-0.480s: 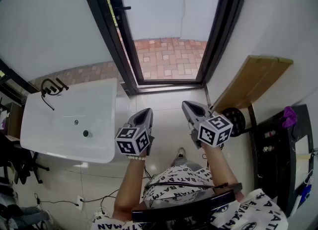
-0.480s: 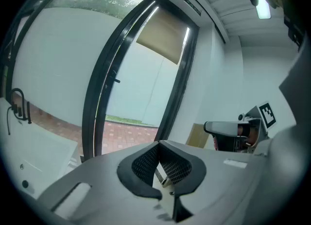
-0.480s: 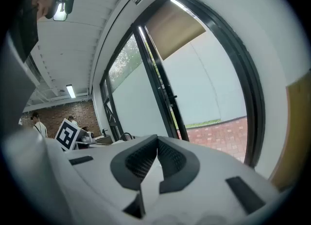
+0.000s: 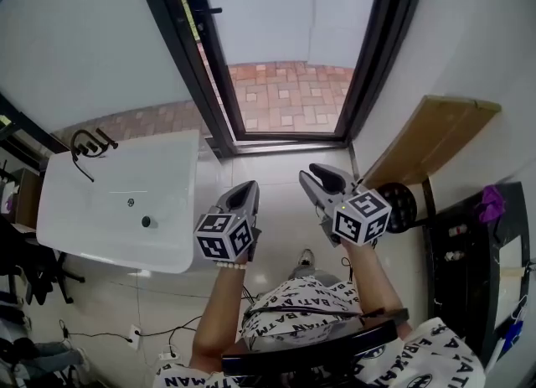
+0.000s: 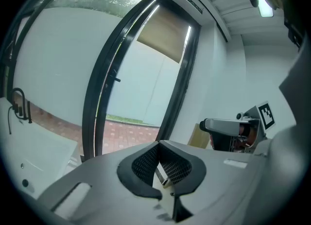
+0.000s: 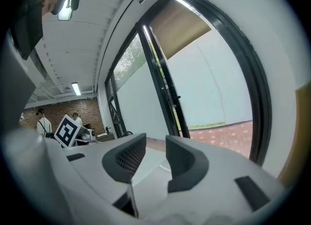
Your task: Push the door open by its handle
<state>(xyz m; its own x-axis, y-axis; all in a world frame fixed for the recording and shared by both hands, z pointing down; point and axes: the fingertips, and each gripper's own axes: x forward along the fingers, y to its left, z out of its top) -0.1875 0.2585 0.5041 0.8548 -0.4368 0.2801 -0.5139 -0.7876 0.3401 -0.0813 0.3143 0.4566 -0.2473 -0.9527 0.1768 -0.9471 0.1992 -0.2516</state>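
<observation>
The black-framed glass door [image 4: 180, 51] stands swung open at the left of the doorway, its small black handle [image 4: 208, 12] sticking out of the frame's edge. The handle [image 5: 115, 78] also shows in the left gripper view, and the handle [image 6: 173, 97] in the right gripper view. My left gripper [image 4: 244, 193] hovers over the tiled floor well short of the threshold, its pads together and empty. Beside it my right gripper [image 4: 321, 178] points at the doorway with a clear gap between its pads [image 6: 182, 158] and nothing in it. Neither gripper touches the door.
A white sink [image 4: 100, 235] with a black faucet [image 4: 84, 145] stands at the left. A cardboard panel [image 4: 427, 139] leans on the right wall, with a black shelf [image 4: 469, 244] nearer. Brick paving [image 4: 289, 97] lies beyond the threshold. People [image 6: 43, 122] stand far behind.
The right gripper has edged slightly toward the doorway. The left gripper has kept its place.
</observation>
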